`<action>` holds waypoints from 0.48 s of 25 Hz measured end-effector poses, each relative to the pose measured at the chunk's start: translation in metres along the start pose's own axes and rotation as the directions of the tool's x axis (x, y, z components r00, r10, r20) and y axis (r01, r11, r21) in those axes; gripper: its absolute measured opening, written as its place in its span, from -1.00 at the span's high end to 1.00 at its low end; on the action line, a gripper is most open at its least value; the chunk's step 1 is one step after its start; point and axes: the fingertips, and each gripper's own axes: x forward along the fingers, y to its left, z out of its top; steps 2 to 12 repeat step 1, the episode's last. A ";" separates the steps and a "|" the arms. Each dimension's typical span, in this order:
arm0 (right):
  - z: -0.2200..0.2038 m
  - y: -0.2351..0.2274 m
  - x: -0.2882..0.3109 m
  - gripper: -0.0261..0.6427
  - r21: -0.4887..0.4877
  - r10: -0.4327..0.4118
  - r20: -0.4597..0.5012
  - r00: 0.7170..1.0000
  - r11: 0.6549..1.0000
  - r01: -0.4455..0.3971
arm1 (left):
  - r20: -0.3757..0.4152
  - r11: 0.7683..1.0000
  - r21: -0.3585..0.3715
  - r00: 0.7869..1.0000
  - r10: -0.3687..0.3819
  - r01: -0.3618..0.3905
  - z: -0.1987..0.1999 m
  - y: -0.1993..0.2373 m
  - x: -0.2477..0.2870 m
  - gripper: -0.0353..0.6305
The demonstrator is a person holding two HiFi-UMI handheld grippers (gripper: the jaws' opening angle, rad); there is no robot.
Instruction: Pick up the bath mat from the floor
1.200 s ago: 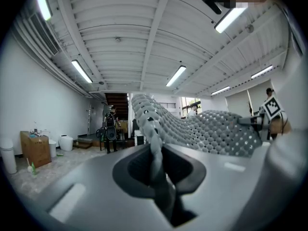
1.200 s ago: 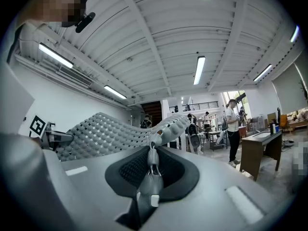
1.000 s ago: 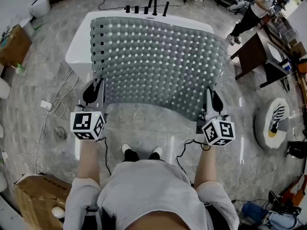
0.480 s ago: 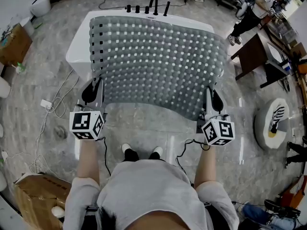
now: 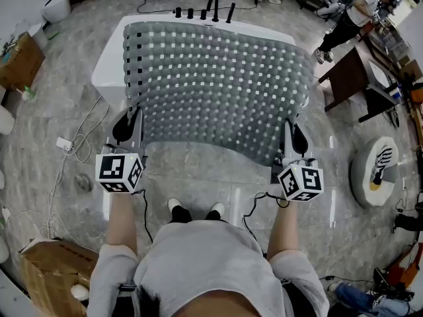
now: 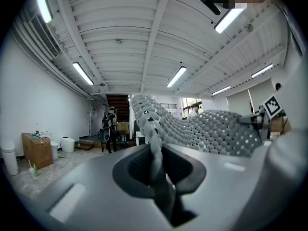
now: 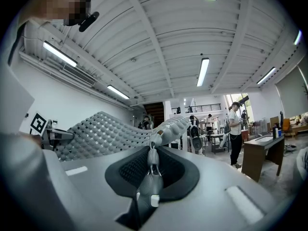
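Note:
A grey perforated bath mat (image 5: 218, 84) hangs spread out in the air over a white bathtub (image 5: 107, 58), held at its two near corners. My left gripper (image 5: 130, 125) is shut on the mat's near left corner; in the left gripper view the mat's edge (image 6: 153, 143) runs pinched between the jaws. My right gripper (image 5: 291, 137) is shut on the near right corner, and the right gripper view shows that corner (image 7: 153, 165) squeezed between the jaws, with the mat (image 7: 96, 134) stretching away to the left.
Black taps (image 5: 210, 8) stand at the bathtub's far rim. Cables (image 5: 73, 147) lie on the marble floor at left, near a cardboard box (image 5: 49, 273). A dark table (image 5: 350, 74) and a person (image 5: 347, 15) stand at right. A round white stand (image 5: 377, 167) sits on the floor.
The grippers and the mat have held still. The person at far right has shifted a little.

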 end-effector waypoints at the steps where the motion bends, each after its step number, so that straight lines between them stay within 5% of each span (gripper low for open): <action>1: 0.000 -0.003 -0.003 0.79 -0.001 0.000 0.000 1.000 1.000 0.000 | -0.001 1.000 0.000 1.000 0.000 0.000 0.000 -0.004 -0.001 0.77; 12: 0.000 -0.003 -0.003 0.79 -0.001 0.000 0.000 1.000 1.000 0.000 | -0.001 1.000 0.000 1.000 0.000 0.000 0.000 -0.004 -0.001 0.77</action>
